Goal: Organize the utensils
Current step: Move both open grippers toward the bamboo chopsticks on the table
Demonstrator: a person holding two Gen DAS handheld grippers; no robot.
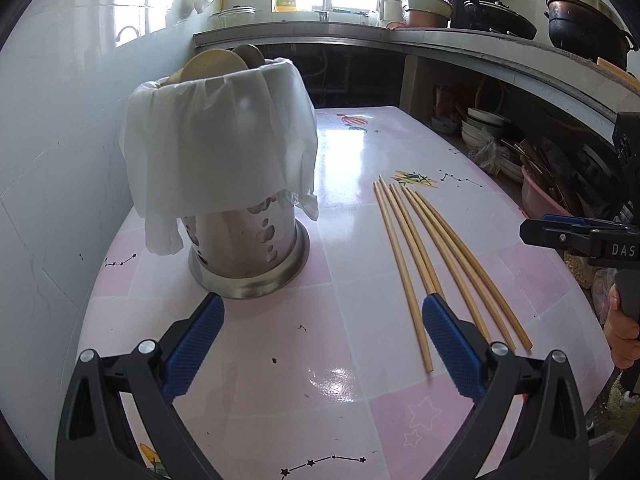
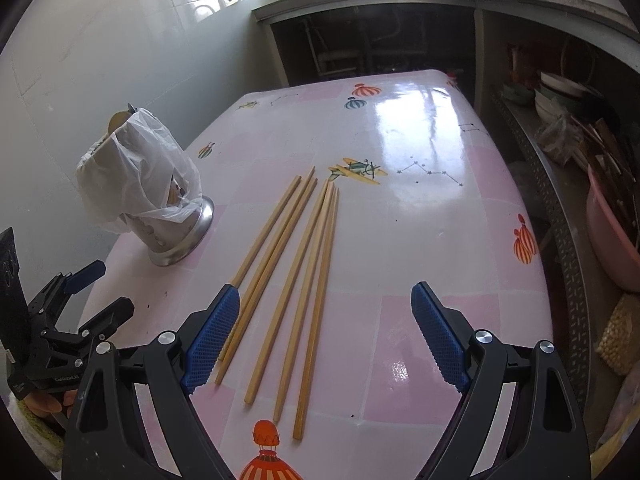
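The pale tan wooden chopsticks (image 2: pixel 288 280) lie on a glossy pink-and-white checked bench (image 2: pixel 420 240) printed with striped balloons, a yellow aeroplane and star constellations. The perforated silver steel utensil holder (image 1: pixel 248 252) wears a white plastic bag (image 1: pixel 216 152). Both black grippers carry blue textured pads (image 2: pixel 212 336).

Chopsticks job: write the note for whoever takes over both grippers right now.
Left gripper: open, empty, above the table between the holder and the chopsticks.
Right gripper: open, empty, over the near ends of the chopsticks, not gripping any.
Chopsticks: six, lying loose and roughly side by side on the pink table.
Utensil holder: steel, upright on the table beside the wall, its top draped in a white plastic bag; wooden utensils show at its top.
Done: no chopstick is in the holder yet.
Left: pick up the chopsticks and, probably, stand them in the holder.
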